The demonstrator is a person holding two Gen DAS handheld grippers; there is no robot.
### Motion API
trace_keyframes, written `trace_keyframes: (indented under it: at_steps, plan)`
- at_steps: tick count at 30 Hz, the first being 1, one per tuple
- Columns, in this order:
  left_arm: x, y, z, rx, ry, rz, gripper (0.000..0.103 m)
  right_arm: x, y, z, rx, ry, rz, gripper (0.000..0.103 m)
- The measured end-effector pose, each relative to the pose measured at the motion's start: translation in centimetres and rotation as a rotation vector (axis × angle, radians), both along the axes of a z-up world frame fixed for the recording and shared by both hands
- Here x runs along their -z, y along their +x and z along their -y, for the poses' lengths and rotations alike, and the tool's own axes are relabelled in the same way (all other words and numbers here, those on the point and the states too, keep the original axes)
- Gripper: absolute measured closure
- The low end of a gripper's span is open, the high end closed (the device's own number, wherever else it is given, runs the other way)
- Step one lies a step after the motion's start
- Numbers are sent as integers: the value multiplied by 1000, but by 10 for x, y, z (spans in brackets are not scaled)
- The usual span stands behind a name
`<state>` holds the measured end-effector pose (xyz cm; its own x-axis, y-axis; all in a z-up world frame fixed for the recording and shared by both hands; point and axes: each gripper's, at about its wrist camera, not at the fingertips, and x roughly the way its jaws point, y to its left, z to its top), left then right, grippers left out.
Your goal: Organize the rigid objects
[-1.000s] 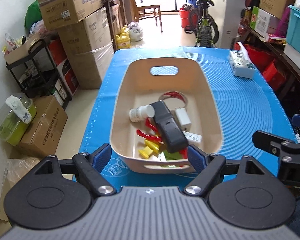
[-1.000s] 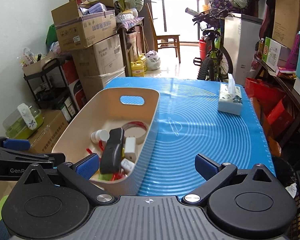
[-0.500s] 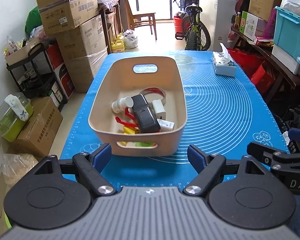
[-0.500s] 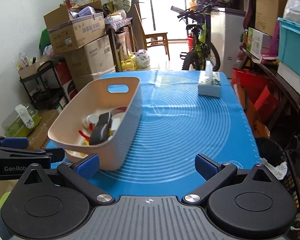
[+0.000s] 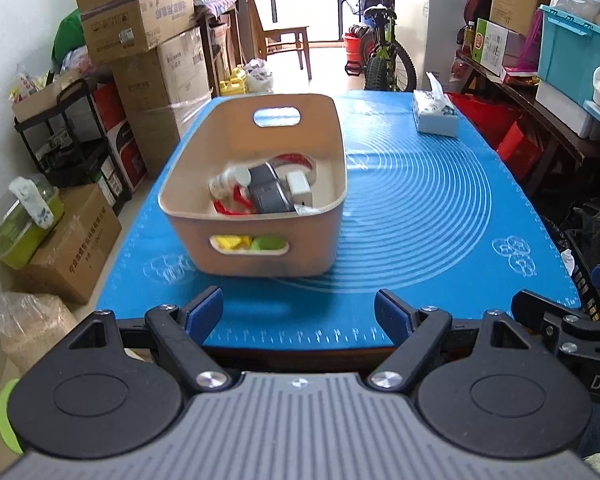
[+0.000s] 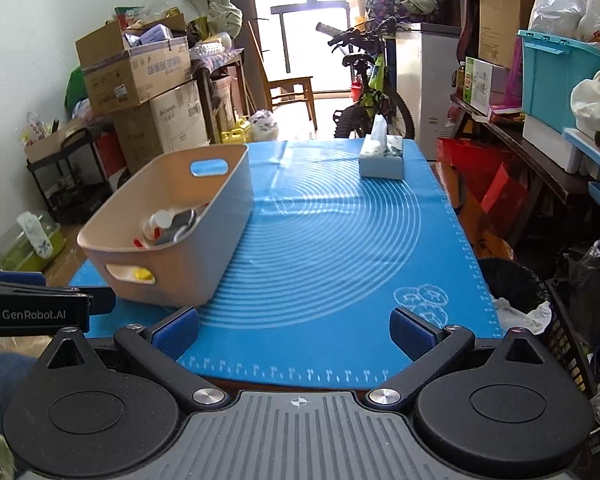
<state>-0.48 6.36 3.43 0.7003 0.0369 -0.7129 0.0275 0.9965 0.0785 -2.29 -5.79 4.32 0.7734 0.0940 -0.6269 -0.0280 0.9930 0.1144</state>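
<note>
Clearly parked at the near edge of the table: left gripper [image 5: 299, 312] low in the centre of its view, blue pads spread wide with nothing between them, aimed straight at the short end of the beige bin [image 5: 256, 196]. Same for the right gripper [image 6: 296, 330], fingers splayed and empty, pointing up the bare middle of the blue mat [image 6: 340, 240].

Sits centre-left in the left view, lower left in the right view, resting flat on the mat and apart from both tools. Holds the rigid objects in a loose heap: a white bottle [image 5: 230, 178] lying on its side, a dark grey device [image 5: 268, 196] beside it, a white adapter [image 5: 298, 184] just right of that, red pieces [image 5: 228, 206] underneath. Yellow and green bits [image 5: 246, 242] visible only through the near handle slot, exact shapes hard to tell.

Probably gathered there so as to keep loose items off the mat; nothing rigid left lying outside. Judged close to finished, or between steps.

Off in the upper right of both views, a tissue box [image 5: 436, 116] near the far mat edge, well apart from the bin and likely no part of the sorting, being soft goods. Wide jaws suggest readiness either for another pick or for a withdrawal; impossible to say which.
</note>
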Motion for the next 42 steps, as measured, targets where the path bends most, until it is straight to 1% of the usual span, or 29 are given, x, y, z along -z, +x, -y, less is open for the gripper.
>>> trace_keyframes:
  at_steps: [5, 7, 13, 16, 25, 35, 42]
  plan:
    - [10, -9, 2, -10, 14, 11, 20, 10, -7, 3, 3, 9, -1, 3]
    - [13, -11, 1, -19, 3, 6, 20, 14, -9, 3, 4, 15, 0, 3]
    - [23, -15, -2, -42, 2, 9, 20, 20, -15, -2, -12, -4, 26, 3]
    - [25, -17, -2, -49, 2, 25, 20, 24, -17, -4, -28, -16, 40, 3]
    - [37, -21, 5, -5, 22, 35, 20, 35, -20, -8, -45, -14, 46, 3]
    - [44, -20, 0, -39, 11, 40, 21, 38, -22, -5, -20, -2, 53, 3]
    - [47, -20, 1, -31, 16, 33, 21, 38, -22, -5, -15, 2, 55, 3]
